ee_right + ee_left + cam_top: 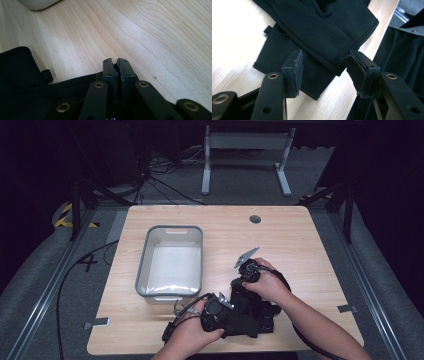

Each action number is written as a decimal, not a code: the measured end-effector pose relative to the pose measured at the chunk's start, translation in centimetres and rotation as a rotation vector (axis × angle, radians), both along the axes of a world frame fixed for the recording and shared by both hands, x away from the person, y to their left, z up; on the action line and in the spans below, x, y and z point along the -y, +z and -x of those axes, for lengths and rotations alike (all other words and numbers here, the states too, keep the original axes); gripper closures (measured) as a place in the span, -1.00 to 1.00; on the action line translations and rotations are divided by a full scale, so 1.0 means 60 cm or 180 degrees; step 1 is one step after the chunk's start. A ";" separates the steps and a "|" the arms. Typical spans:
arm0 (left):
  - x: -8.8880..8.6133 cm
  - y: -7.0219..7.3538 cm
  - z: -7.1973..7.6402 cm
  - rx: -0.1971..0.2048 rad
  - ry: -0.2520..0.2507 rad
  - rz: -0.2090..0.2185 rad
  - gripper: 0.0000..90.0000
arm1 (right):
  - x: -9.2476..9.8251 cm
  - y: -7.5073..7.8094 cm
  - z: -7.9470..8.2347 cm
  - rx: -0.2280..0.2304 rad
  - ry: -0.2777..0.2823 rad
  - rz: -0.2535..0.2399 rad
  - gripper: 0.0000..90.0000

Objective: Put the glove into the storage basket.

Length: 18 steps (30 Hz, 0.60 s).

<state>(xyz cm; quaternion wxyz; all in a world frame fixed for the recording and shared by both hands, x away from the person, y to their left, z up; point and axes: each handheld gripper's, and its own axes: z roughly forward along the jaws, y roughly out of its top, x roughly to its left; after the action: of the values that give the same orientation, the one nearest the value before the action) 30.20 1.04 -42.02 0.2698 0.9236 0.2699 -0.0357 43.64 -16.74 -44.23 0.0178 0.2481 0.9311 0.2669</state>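
From the high view, a person stands at the near edge of the wooden counter (300,250) with tongs in each hand. A pile of black cloth (245,317), maybe gloves or a small garment, lies at that near edge, right under both hands. The left tongs (212,312) sit on the left end of the cloth and the right tongs (247,277) on its far side. This looks like two ends being taken so the cloth can be lifted or folded. A grey tub (170,262) stands empty just beyond, so it may be where the cloth goes.

In the left gripper view, the left tongs (324,71) are spread apart. A black cuff (329,37) lies between them, over a second black piece (274,57). The pads do not press on it. They are lined up on each side of the cuff edge, ready to bite.

In the right gripper view, the right tongs (117,71) are pressed together. The dark cloth (25,82) lies just below and beside them, at the edge of the bare wood. I cannot tell if a thin fold is caught between the pads. The tub's corner (37,3) peeks in at the top.
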 end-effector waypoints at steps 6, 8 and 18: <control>0.012 -0.008 0.003 -0.0053 -0.0072 -0.0025 0.05 | 0.000 0.000 0.001 0.0005 0.0001 -0.0003 0.91; 0.017 -0.012 0.004 -0.0050 -0.0078 -0.0071 0.04 | 0.001 0.000 0.001 -0.0010 -0.0020 -0.0013 0.91; 0.022 -0.022 0.004 -0.0076 -0.0073 -0.0240 0.01 | 0.003 -0.002 0.000 -0.0013 -0.0017 -0.0053 0.91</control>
<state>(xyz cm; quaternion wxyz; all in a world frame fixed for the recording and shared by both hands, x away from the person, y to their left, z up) 29.96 -0.27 -43.32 0.2311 0.9357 0.2637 -0.0396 43.63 -16.93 -44.33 0.0146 0.2512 0.9282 0.2740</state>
